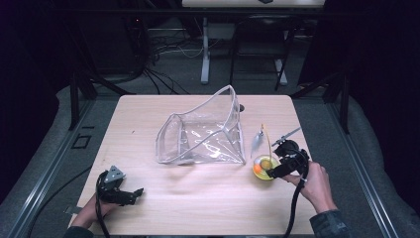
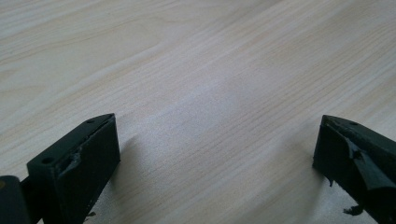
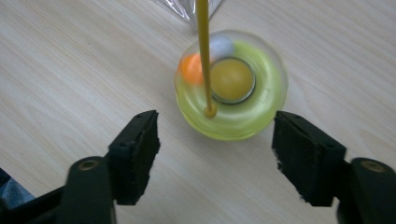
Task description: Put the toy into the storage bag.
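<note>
**Right gripper hanging over the little yellow tub, nothing grabbed**

Far left, the left hand (image 1: 91, 210) is parked on the table (image 1: 198, 198) near the front edge, its left gripper (image 1: 136, 192) lying low and aimed toward the middle. Its own view gets you bare wood grain between two jaws standing wide apart, nothing in them.

In the middle sits a clear plastic bag (image 1: 203, 136), mouth propped open and facing up and away.

Over on the right, the right hand (image 1: 314, 186) comes in from the bottom corner, angled inward, with the right gripper (image 1: 271, 172) just at the yellow tub (image 1: 265, 167). The right gripper view shows what the high view can't: the tub (image 3: 232, 84) is round and see-through, with an orange ball (image 3: 190, 67) inside. A thin yellow stick (image 3: 203, 51) stands out of it, long axis pointing up and away. Jaws are apart, tub beyond the tips, not touched.
</note>
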{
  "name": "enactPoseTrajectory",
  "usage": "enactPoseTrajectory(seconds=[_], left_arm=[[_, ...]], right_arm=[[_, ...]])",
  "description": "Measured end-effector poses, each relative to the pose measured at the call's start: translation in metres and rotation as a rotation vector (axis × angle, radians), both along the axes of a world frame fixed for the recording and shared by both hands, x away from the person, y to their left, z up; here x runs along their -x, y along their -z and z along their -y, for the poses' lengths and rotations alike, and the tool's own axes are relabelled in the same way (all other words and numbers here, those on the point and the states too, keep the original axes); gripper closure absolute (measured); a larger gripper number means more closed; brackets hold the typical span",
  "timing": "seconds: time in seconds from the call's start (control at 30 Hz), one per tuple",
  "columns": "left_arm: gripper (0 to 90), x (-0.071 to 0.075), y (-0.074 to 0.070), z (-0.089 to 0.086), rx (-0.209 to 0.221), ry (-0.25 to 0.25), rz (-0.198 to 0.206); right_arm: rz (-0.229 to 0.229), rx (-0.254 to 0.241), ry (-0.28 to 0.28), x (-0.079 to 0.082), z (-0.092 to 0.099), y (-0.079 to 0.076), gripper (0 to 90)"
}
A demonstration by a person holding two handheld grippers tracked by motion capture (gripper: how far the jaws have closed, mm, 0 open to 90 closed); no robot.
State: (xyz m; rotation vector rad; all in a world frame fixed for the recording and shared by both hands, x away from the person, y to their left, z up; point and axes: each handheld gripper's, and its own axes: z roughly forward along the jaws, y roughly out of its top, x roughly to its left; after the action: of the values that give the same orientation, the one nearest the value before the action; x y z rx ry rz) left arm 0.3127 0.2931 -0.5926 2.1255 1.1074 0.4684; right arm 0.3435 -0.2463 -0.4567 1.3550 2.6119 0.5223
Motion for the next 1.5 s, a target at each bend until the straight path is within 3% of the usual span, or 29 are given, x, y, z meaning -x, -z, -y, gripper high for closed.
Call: enactPoseTrajectory(seconds=[0.13, 0.17, 0.43, 0.63, 0.97, 1.1, 1.17, 1.5], left_arm=[[0.3, 0.0, 0.0, 0.0, 0.0, 0.0, -0.001], [0.2, 0.0, 0.0, 0.0, 0.0, 0.0, 0.0], [0.3, 0.0, 0.0, 0.0, 0.004, -0.003, -0.001], [0.3, 0.0, 0.0, 0.0, 0.002, -0.001, 0.0], [0.2, 0.0, 0.0, 0.0, 0.002, 0.0, -0.001], [0.2, 0.0, 0.0, 0.0, 0.005, -0.004, -0.001], [0.3, 0.0, 0.0, 0.0, -0.002, 0.002, 0.001], [0.3, 0.0, 0.0, 0.0, -0.002, 0.004, 0.0]], right_arm=[[0.012, 0.014, -0.012, -0.005, -0.005, -0.007, 42.0], [0.022, 0.034, -0.01, -0.006, -0.009, -0.011, 53.8], [0.043, 0.065, -0.028, -0.01, -0.018, -0.031, 64.3], [0.074, 0.048, -0.022, -0.011, -0.019, -0.039, 76.2], [0.095, 0.032, -0.023, -0.013, -0.021, -0.048, 79.0], [0.119, -0.054, -0.014, -0.012, -0.017, -0.043, 82.8], [0.126, -0.062, -0.019, -0.012, -0.016, -0.044, 87.4], [0.133, -0.066, -0.02, -0.013, -0.017, -0.044, 88.2]])
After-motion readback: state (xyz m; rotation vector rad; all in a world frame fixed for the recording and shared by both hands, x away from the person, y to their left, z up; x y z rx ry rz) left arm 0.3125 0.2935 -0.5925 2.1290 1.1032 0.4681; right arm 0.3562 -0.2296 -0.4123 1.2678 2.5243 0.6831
